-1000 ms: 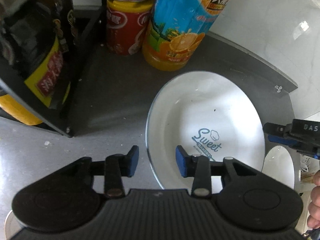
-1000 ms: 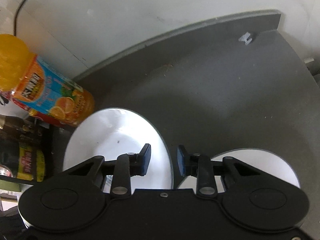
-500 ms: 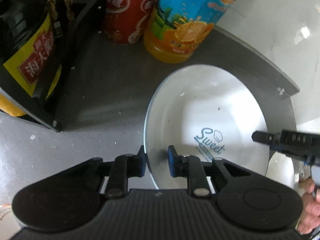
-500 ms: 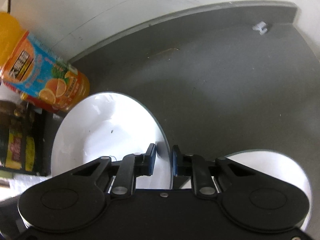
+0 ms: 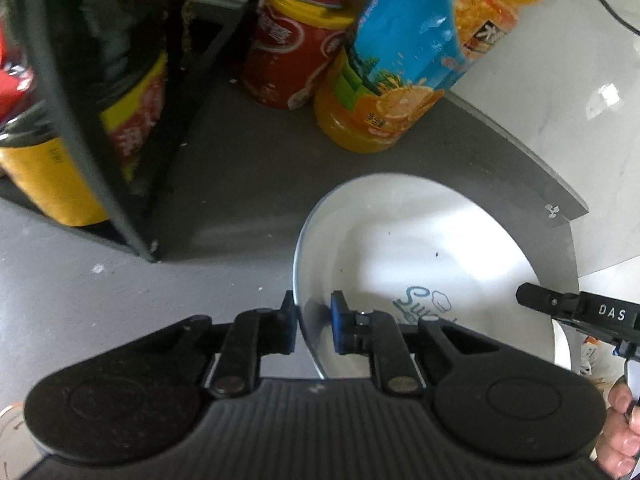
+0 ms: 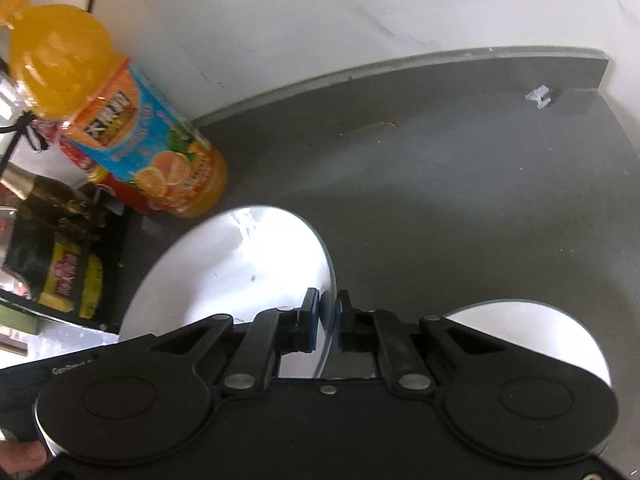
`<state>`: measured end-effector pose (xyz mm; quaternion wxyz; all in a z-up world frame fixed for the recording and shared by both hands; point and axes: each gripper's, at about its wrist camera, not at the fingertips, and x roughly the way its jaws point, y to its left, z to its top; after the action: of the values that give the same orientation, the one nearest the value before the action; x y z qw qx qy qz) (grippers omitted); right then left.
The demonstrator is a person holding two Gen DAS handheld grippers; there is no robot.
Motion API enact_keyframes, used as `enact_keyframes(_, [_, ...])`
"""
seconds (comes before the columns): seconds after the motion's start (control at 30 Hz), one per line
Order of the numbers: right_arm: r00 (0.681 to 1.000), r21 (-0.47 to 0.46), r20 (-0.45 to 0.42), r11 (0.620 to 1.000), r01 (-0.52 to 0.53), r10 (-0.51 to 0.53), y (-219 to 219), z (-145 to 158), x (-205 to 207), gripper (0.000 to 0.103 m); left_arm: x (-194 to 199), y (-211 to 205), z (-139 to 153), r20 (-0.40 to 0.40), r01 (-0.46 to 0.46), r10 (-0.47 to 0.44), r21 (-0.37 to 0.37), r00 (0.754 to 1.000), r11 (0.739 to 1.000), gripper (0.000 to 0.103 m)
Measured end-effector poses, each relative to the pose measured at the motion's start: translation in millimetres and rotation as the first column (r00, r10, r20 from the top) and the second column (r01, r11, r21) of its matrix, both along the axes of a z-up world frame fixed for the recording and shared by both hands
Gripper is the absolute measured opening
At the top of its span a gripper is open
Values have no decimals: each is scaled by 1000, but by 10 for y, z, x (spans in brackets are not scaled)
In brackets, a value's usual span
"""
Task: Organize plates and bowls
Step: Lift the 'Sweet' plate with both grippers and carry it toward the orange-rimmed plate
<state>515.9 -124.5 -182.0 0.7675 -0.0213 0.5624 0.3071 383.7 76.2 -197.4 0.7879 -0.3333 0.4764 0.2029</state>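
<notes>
Both hand-held grippers (image 5: 314,328) (image 6: 327,326) have closed, pinching opposite rims of the white bowl (image 5: 420,248).

two white dishes (image 6: 248,272), one juice bottle (image 6: 132,152)

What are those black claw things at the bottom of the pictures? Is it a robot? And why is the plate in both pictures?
No robot here. A person holds a pinching tool in each hand, and each tool carries a small camera looking out along its two fingers. So the black shape at the bottom is the tool itself.

One picture comes from the left gripper, the other from the right gripper. Both look at the same white plate, from opposite sides. The left one pinches the plate's rim on one side; the right one pinches the rim on the other, so the plate is held by both.

It sits on a grey counter. Behind it stand an orange juice bottle and a red can. A second white dish lies beside it. You can even see the person's fingers.
</notes>
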Motion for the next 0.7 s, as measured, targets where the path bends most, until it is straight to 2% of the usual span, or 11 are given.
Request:
enact_keyframes(0.4, [1000,64,-7,998,-22,23,-24,260,-328,7,-399,38,319,55,-47,45,37,997,998,13])
enact_keyframes(0.7, [998,107,14,993,-56,55,-82,511,-697,7,-835,-45,568,90,-116,113,29,990,993,10])
